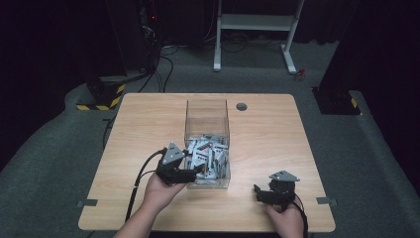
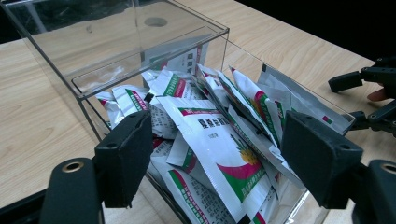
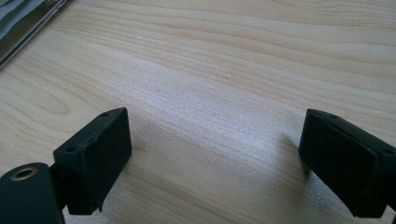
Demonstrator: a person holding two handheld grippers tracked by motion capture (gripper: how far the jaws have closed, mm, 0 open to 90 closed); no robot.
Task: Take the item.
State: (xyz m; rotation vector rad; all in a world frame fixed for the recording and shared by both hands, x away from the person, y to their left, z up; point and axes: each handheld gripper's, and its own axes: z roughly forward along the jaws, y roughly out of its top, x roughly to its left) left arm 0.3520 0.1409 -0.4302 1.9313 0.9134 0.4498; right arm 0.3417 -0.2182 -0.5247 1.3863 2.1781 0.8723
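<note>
A clear plastic box (image 1: pixel 207 119) stands at the middle of the wooden table (image 1: pixel 148 124), holding several white sachets (image 1: pixel 208 153) with green and red print. My left gripper (image 1: pixel 195 172) is at the box's near left corner, pointing into it. In the left gripper view its jaws stand wide apart (image 2: pixel 222 158) over the heap of sachets (image 2: pixel 219 140), pressing on none; the box rim (image 2: pixel 149 70) lies beyond. My right gripper (image 1: pixel 258 191) rests near the table's front right, open (image 3: pixel 215 163) over bare wood. It also appears in the left gripper view as the right gripper (image 2: pixel 369 98).
A grey cable grommet (image 1: pixel 241 106) sits in the table behind the box to the right. Tape marks (image 1: pixel 87 202) lie at the table's side edges. A white desk frame (image 1: pixel 257 22) and cables stand on the carpet beyond.
</note>
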